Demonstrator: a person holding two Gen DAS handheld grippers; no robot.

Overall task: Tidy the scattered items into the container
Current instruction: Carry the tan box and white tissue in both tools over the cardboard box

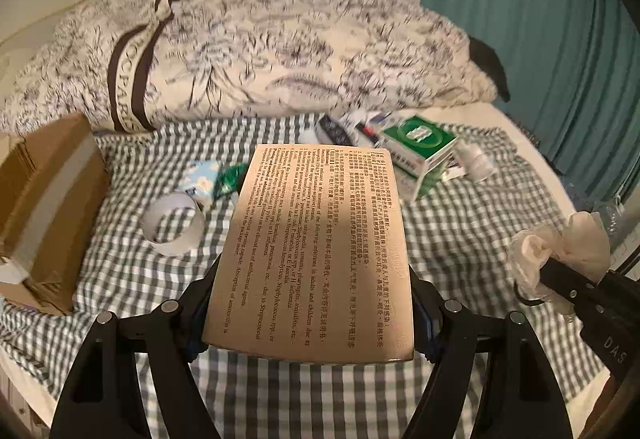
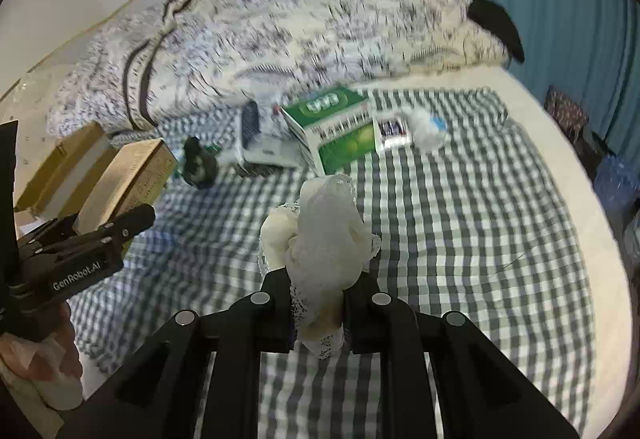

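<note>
My left gripper (image 1: 316,303) is shut on a tan medicine box (image 1: 316,243) printed with small text, held above the checked cloth. It also shows in the right wrist view (image 2: 132,175). My right gripper (image 2: 316,303) is shut on a cream lace scrunchie (image 2: 320,235), which also shows in the left wrist view (image 1: 560,251). A brown cardboard box (image 1: 44,207) stands at the left. On the cloth lie a white tape roll (image 1: 174,223), a green packet (image 1: 230,177), a green box (image 1: 420,147) and a small white bottle (image 1: 476,161).
A grey-and-white checked cloth (image 2: 480,239) covers the bed. A patterned duvet (image 1: 260,55) is piled at the back. A teal curtain (image 1: 540,19) hangs at the right. A remote and small packets (image 2: 256,135) lie beside the green box.
</note>
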